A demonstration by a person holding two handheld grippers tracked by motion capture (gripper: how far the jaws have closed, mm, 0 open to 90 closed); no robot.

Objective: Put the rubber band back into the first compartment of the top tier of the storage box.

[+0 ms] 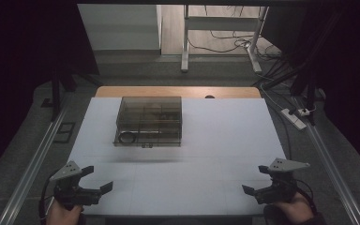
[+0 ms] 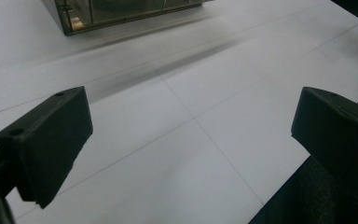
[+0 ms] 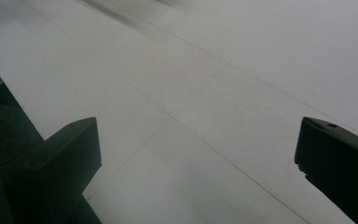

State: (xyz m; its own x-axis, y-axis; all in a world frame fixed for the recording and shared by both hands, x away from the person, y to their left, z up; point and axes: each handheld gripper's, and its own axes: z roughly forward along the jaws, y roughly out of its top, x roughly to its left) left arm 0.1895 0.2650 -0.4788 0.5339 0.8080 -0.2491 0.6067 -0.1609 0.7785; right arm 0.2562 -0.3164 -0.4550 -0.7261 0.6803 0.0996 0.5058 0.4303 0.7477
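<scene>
Both tools are spread and hold nothing, the left tool [image 1: 95, 179] at lower left and the right tool [image 1: 254, 180] at lower right, while the smoky compartment box [image 1: 149, 120] stands left of centre on the white desk [image 1: 225, 140], long axis across the frame, nearer the left one.

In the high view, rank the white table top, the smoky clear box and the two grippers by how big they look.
1. White table top, by far the largest.
2. Smoky clear box.
3. Left gripper and right gripper: they look alike, so no ranking between them; both sit nearer the camera than the box.
</scene>
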